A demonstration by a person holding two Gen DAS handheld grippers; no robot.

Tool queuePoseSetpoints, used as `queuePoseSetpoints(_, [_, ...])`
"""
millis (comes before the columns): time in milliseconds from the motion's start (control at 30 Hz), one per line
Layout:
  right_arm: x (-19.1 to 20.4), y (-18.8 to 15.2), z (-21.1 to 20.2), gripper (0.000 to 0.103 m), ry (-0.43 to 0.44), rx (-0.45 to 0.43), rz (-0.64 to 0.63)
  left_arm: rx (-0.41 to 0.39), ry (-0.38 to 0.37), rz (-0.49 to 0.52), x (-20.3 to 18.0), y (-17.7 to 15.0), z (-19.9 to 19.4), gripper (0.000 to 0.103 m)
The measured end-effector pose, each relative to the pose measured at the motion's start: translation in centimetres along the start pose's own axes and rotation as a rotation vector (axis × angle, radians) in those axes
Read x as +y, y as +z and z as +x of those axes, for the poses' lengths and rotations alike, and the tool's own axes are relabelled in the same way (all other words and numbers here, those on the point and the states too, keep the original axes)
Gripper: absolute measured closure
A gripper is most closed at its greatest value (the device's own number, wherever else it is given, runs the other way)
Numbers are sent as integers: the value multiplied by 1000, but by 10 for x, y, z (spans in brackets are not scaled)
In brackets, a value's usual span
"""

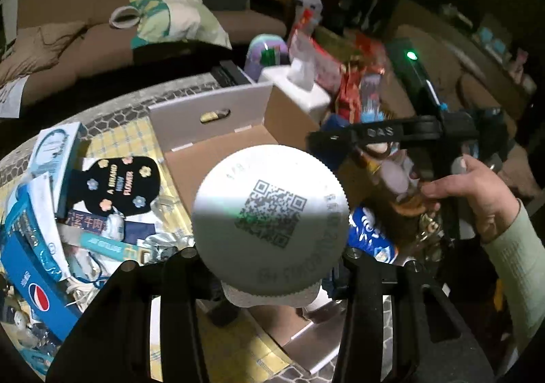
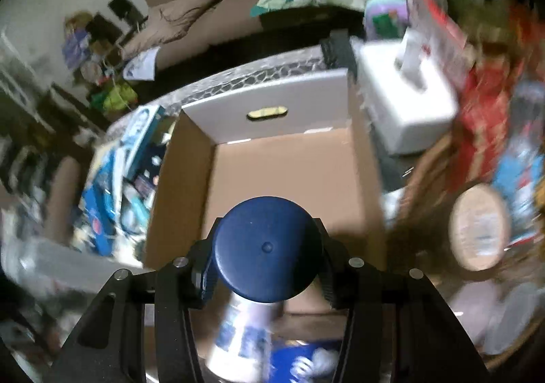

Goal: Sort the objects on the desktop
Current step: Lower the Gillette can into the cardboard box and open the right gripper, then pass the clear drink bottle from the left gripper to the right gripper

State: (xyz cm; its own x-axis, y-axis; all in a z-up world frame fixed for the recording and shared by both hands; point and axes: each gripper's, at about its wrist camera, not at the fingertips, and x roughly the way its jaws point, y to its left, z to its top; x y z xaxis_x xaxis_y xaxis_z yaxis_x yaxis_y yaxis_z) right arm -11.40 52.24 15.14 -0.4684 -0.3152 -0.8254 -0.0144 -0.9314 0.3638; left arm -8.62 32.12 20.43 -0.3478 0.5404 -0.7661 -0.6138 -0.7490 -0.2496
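Left gripper [image 1: 269,267] pinches a white cap [image 1: 270,217], bottle hidden below; right gripper [image 2: 265,275] pinches a blue cap [image 2: 267,253], bottle blurred.

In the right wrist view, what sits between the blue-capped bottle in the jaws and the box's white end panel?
Only bare cardboard floor of the open box, between the blue-capped bottle and the white end panel.

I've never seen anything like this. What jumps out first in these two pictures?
A white cap printed with a QR code fills the middle of the left view, gripped between black jaws. In the right view a blue-capped bottle is gripped likewise, above an open cardboard box. Clutter crowds the table on both sides.
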Motion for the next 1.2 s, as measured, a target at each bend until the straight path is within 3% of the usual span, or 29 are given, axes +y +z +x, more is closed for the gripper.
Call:
queuePoseSetpoints(167, [-27, -13, 34, 53, 184, 6, 179, 51, 27, 48, -11, -10, 15, 62])
queuePoseSetpoints(300, [-49, -19, 37, 49, 201, 19, 275, 70, 45, 70, -13, -12, 19, 62])
queuePoseSetpoints(433, [-47, -21, 32, 44, 119, 77, 251, 102, 54, 91, -18, -13, 24, 62])
queuePoseSetpoints(500, [-38, -22, 25, 29, 38, 86, 207, 126, 64, 105, -22, -16, 30, 62])
queuePoseSetpoints(533, [-32, -22, 19, 27, -16, 95, 178, 135, 66, 113, -24, -17, 31, 62])
queuePoseSetpoints(633, [-17, -25, -2, 26, -144, 82, 72, 148, 72, 126, -28, -19, 33, 62])
queuePoseSetpoints(700, [-12, -29, -16, 25, -169, 61, 38, 152, 71, 128, -31, -19, 34, 62])
queuePoseSetpoints(900, [9, -42, -52, 24, 18, -46, -23, 183, 47, 103, -30, -21, 37, 62])
queuePoseSetpoints(1100, [29, -53, -33, 24, 151, -24, 30, 314, -9, 41, -24, -26, 53, 62])
queuePoseSetpoints(1167, [31, -56, -24, 24, 147, -9, 49, 360, 14, 57, -26, -31, 60, 62])
queuePoseSetpoints(1200, [31, -57, -18, 24, 139, -5, 55, 367, 33, 62, -26, -32, 62, 57])
